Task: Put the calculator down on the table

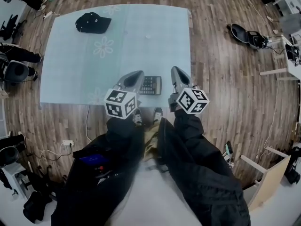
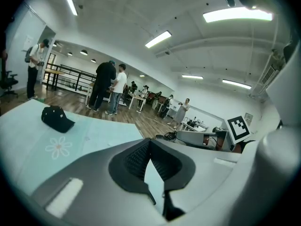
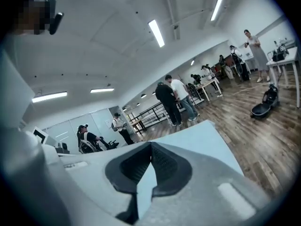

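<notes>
A dark calculator (image 1: 151,85) lies flat near the front edge of the pale blue table (image 1: 141,32), between my two grippers and held by neither. My left gripper (image 1: 136,74) hangs over the table's front edge just left of it, and my right gripper (image 1: 175,70) is just right of it. In the left gripper view the left gripper (image 2: 150,142) has its jaws together with nothing between them, and it looks out over the table (image 2: 28,131). The right gripper (image 3: 151,145) is likewise shut and empty above the table (image 3: 207,140). Neither gripper view shows the calculator.
A black cap (image 1: 92,22) lies at the table's far left, also in the left gripper view as the cap (image 2: 55,118). An open black case (image 1: 248,36) lies on the wood floor to the right, a power strip (image 1: 67,143) to the left. Several people (image 2: 107,86) stand beyond the table.
</notes>
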A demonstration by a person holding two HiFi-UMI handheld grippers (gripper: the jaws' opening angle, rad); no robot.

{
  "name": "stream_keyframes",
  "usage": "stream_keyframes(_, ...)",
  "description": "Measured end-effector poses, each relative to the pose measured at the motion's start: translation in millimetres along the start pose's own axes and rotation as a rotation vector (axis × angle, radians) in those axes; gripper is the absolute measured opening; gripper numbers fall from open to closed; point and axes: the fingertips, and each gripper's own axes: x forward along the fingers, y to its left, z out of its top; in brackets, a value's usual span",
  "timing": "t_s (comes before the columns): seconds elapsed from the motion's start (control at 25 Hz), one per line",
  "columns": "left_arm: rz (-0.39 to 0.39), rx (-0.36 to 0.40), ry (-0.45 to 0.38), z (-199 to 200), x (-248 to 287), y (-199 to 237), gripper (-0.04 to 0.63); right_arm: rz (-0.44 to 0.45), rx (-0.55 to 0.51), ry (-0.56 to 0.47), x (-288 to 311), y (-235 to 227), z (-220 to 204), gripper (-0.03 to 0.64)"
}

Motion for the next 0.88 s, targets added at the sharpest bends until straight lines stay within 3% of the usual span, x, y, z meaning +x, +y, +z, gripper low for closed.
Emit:
stream_keyframes(0.24,-0.009,0.082,-0.120,60.2,-10.3,-21.0,-0.002,0.055,-0.120,-0.054,-6.3,48.1,52.1,0.000)
stream_keyframes(0.48,-0.021,0.169,-0.237,114.0,-22.5,-40.8,-0.002,0.041,-0.292,-0.122,-15.2,91.9,96.4,0.000)
stream_keyframes(0.88,-0.039,0.259,-0.327,163.2,-31.1,-61.2,-0.002,0.057,-0.439,-0.232,-31.4,134.0,146.1,0.000)
